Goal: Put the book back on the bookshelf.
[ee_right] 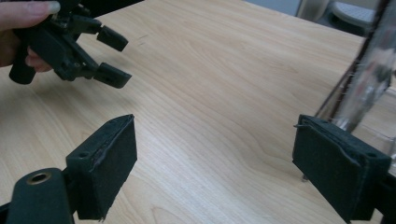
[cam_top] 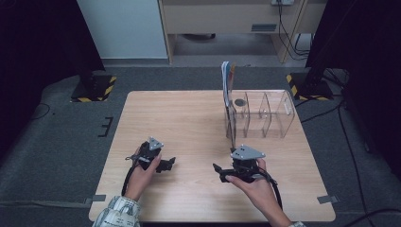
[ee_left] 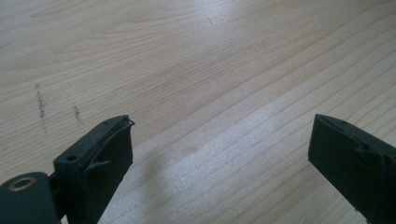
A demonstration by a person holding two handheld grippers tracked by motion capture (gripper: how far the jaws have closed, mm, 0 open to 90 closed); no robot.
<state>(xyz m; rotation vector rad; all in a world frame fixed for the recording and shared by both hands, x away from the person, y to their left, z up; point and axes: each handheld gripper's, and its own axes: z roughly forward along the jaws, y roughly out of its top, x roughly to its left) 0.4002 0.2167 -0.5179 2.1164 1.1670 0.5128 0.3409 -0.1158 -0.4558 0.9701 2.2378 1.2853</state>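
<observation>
While both grippers hovered low over the wooden table (cam_top: 189, 118), neither had anything between its jaws. The left gripper (cam_top: 168, 164) sat in the person's left hand (cam_top: 142, 172) near the table's front left, its jaws pointing toward the middle of the table and spread wide – in the left gripper view only bare wood grain showed between the two black pads (ee_left: 105, 163). The right gripper (cam_top: 218, 171), held in the right hand (cam_top: 253, 182) toward the front right, pointed its jaws leftward at the other gripper; they too stood apart and released, with plain tabletop between the pads (ee_right: 109, 163), gripping nothing.

Nearest to the right gripper stood a clear plastic organizer (cam_top: 279, 116) with several upright dividers, set on the far right part of the table. Its near left corner lay just beyond the right gripper – the right gripper view caught its clear wall (ee_right: 369, 79) rising just behind the right-hand pad, though whether pad and wall touched could not be told. A thin blue and white booklet (cam_top: 227, 78) stood upright in the organizer's leftmost slot, poking well above the rim, and a dark round thing (cam_top: 239, 102) showed through the clear plastic just beside it
</observation>
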